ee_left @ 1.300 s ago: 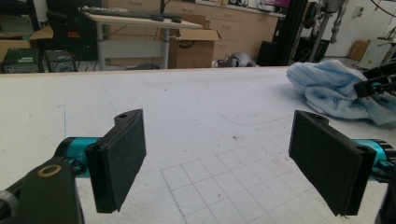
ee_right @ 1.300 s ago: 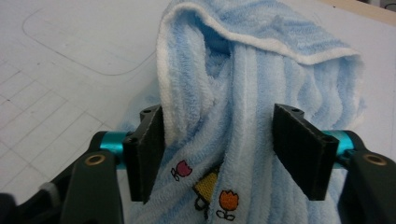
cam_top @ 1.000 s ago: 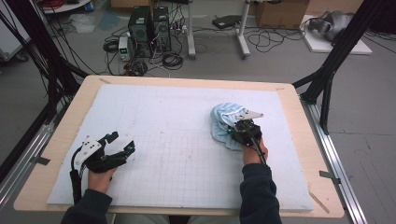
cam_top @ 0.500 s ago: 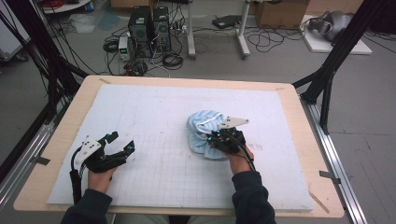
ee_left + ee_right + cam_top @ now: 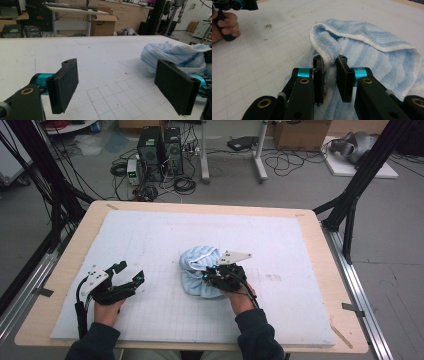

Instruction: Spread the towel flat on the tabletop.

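Towel (image 5: 199, 272), bunched light blue near the middle of the bench (image 5: 310, 320), is pinched at a fold by my right claw (image 5: 329, 66) mid-drag toward the left claw (image 5: 129, 273), which waits wide open and empty; next I judge I must spread it flat.

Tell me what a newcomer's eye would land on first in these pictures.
First, the crumpled light-blue towel near the middle of the white gridded mat, with the right gripper pinching a fold of it between nearly closed jaws. Next, the left gripper, jaws wide apart and holding nothing, low over the mat's near left part.
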